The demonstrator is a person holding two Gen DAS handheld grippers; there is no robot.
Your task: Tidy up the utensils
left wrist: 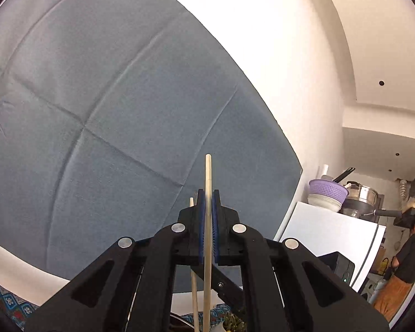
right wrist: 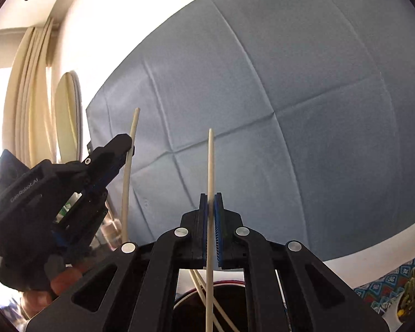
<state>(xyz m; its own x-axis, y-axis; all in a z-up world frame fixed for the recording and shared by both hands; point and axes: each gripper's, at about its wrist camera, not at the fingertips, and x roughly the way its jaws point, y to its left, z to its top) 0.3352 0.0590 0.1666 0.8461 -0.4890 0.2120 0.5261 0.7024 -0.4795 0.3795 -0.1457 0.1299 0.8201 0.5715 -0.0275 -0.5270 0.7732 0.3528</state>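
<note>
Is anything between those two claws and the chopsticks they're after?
No. Each claw already pinches one: the left gripper is shut on a chopstick, the right gripper on another chopstick. Where they go isn't in view.

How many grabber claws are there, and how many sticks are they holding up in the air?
Grippers: 2, the left gripper and the right gripper
Chopsticks held up: 2, the left-hand chopstick and the right-hand chopstick
Total: 4

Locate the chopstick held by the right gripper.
In the right wrist view the chopstick stands upright at centre, clamped in the right gripper, against the blue cloth.
</note>
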